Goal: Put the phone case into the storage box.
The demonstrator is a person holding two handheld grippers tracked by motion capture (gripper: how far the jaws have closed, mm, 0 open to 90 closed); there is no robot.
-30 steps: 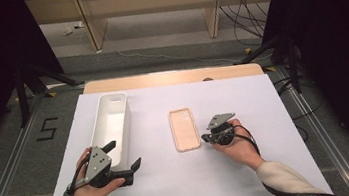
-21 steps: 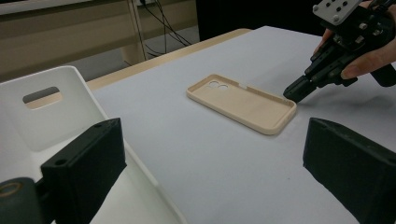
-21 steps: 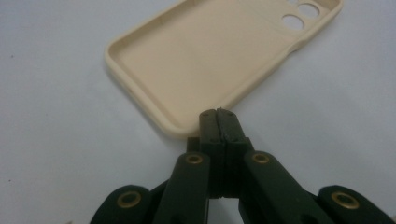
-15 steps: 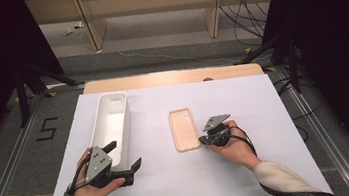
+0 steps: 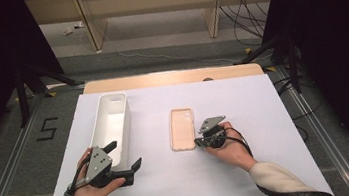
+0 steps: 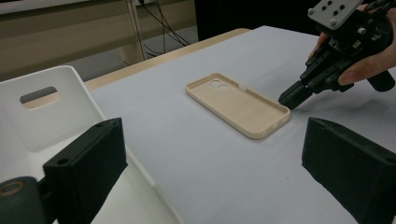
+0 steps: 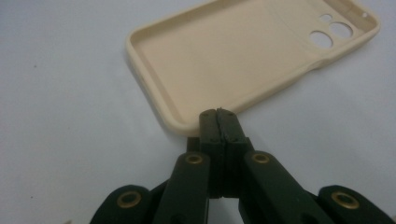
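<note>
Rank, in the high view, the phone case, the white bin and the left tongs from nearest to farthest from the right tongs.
1. Phone case: right at the tip of the right tongs, centre of the mat.
2. Left tongs: lower left, jaws open.
3. White bin: left side of the mat; close to the left tongs' rank.

From the left gripper (image 6: 219, 172), whose two black jaws stand wide apart at the bottom with nothing between them, the beige phone case (image 6: 238, 105) makes the handiest landmark. It lies flat on the white table cover (image 6: 196, 154), hollow side up, its camera cutouts at the far end. Left of the case, close behind one jaw, stands the white bin (image 6: 51, 112), a slot handle cut in its end wall. Right of the case a hand (image 6: 373, 60) holds the right gripper (image 6: 292, 97), its jaws pressed together with the tip at the case's near right corner, seemingly touching its rim. Beyond the case runs the table's wooden edge (image 6: 163, 58).
</note>
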